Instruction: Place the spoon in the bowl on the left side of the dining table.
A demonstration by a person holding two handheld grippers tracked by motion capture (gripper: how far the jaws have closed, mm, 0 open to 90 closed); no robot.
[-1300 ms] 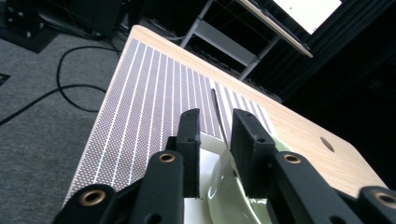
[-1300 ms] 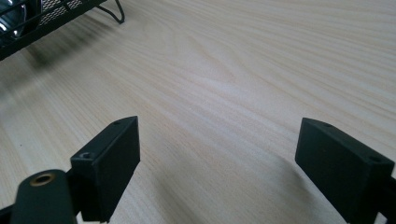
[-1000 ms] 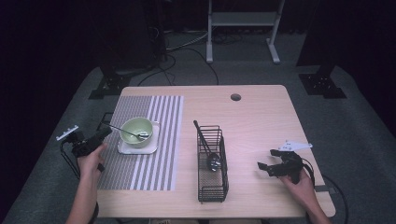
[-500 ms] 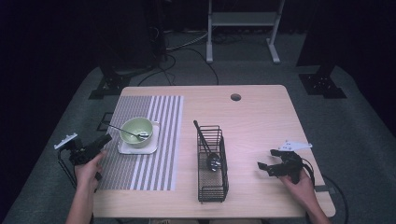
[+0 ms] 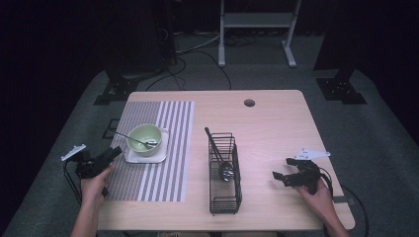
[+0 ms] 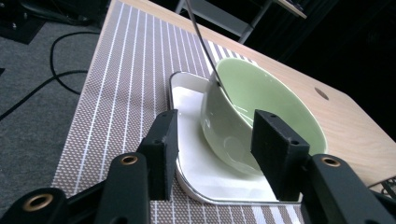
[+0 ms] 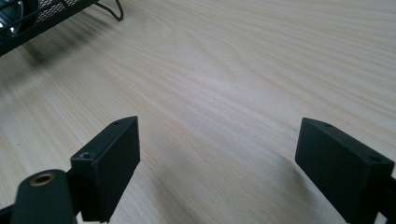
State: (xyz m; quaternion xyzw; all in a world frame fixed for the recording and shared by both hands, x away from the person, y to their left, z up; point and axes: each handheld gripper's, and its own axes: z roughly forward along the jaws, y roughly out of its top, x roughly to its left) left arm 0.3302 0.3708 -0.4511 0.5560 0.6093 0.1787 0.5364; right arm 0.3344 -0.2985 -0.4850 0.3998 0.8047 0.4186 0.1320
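Claw (image 6: 212, 154) on your left has just been opening, gripping nothing, facing the green bowl (image 6: 261, 116); you are probably reaching for it next.

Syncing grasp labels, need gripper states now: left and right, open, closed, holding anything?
Left gripper: open, jaws just been opening, nothing between them; the green bowl on the white plate lies just ahead.
Right gripper: open wide, empty, over the table.
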